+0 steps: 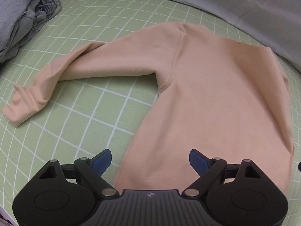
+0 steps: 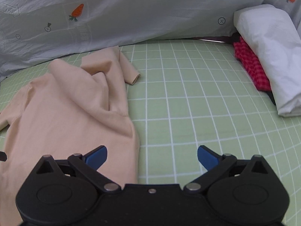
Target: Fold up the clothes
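Note:
A peach long-sleeved top (image 1: 216, 98) lies flat on the green checked sheet (image 1: 84, 124). Its left sleeve (image 1: 62, 75) stretches out to the left with the cuff bent down. My left gripper (image 1: 150, 162) is open and empty over the top's lower left hem. In the right wrist view the top (image 2: 62, 113) fills the left side, and its right sleeve (image 2: 116, 66) lies crumpled near the collar. My right gripper (image 2: 152, 156) is open and empty over the top's right hem edge.
A pile of grey and striped clothes (image 1: 24, 18) sits at the far left. A white quilt with carrot prints (image 2: 131, 13) runs along the back. A folded white cloth (image 2: 270, 56) lies on a red checked cloth (image 2: 252, 64) at the right.

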### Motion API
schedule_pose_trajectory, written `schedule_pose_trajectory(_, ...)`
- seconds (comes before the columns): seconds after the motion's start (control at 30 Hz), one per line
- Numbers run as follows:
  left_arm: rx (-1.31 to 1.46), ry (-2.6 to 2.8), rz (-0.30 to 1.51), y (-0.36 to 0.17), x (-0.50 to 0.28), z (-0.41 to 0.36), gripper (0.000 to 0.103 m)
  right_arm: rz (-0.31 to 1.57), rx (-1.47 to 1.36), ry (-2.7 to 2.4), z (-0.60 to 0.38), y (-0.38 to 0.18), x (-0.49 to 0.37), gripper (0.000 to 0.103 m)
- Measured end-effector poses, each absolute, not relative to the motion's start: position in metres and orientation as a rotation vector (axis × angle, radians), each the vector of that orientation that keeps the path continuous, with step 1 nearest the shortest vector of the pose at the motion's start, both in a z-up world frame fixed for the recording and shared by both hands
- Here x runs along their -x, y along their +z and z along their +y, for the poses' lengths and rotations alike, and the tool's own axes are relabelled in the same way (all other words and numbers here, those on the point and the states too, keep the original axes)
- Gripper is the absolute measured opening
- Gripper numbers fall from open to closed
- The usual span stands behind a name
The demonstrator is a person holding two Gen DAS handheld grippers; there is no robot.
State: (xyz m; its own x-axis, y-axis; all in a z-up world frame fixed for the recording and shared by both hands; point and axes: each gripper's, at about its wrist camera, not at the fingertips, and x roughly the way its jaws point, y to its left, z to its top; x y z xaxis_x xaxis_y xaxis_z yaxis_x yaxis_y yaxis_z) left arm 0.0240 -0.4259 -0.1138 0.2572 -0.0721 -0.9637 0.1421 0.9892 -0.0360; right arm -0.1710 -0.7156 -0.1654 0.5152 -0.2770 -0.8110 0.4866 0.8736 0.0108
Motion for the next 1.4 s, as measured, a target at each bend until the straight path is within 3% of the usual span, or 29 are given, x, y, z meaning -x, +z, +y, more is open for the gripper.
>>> schedule_pose_trajectory(0.1,-0.065,-0.123,1.320,-0.125,-0.036,-0.435,0.090,0.890,-0.241,-0.456,-0.735,-0.169,0.142,0.102)
schedule_pose_trajectory(0.17,-0.067,-0.100,1.330,-0.131,-0.041,-0.438,0.090,0.858,-0.273,-0.444,-0.750,-0.172,0.122,0.093)
schedule_pose_trajectory(0.2,-0.070,-0.091,1.339,-0.134,-0.042,-0.439,0.097,0.847,-0.288,-0.432,-0.756,-0.174,0.111,0.089)
schedule_pose_trajectory(0.37,-0.071,-0.083,1.349,-0.138,-0.045,-0.440,0.103,0.830,-0.312,-0.355,-0.771,-0.188,0.060,0.049)
schedule_pose_trajectory(0.43,-0.075,-0.086,1.357,-0.138,-0.047,-0.441,0.103,0.840,-0.301,-0.324,-0.768,-0.195,0.046,0.041)
schedule_pose_trajectory(0.5,-0.079,-0.090,1.361,-0.137,-0.048,-0.442,0.103,0.848,-0.290,-0.299,-0.765,-0.200,0.038,0.025)
schedule_pose_trajectory(0.53,-0.081,-0.092,1.362,-0.137,-0.048,-0.442,0.103,0.851,-0.283,-0.295,-0.764,-0.201,0.040,0.009)
schedule_pose_trajectory(0.6,-0.083,-0.096,1.362,-0.137,-0.049,-0.442,0.103,0.856,-0.269,-0.288,-0.761,-0.204,0.042,0.004)
schedule_pose_trajectory(1.2,-0.072,-0.083,1.356,-0.136,-0.045,-0.440,0.103,1.050,-0.231,-1.081,-0.830,-0.156,0.285,0.005)
schedule_pose_trajectory(1.23,-0.070,-0.080,1.358,-0.136,-0.045,-0.440,0.103,1.042,-0.273,-1.107,-0.836,-0.155,0.294,0.008)
schedule_pose_trajectory(1.3,-0.064,-0.073,1.361,-0.135,-0.045,-0.440,0.103,0.974,-0.353,-1.122,-0.844,-0.148,0.306,0.026)
schedule_pose_trajectory(1.37,-0.059,-0.067,1.363,-0.135,-0.045,-0.440,0.103,0.923,-0.337,-1.106,-0.845,-0.143,0.301,0.062)
schedule_pose_trajectory(1.4,-0.058,-0.065,1.363,-0.135,-0.044,-0.440,0.103,0.902,-0.318,-1.095,-0.845,-0.140,0.296,0.065)
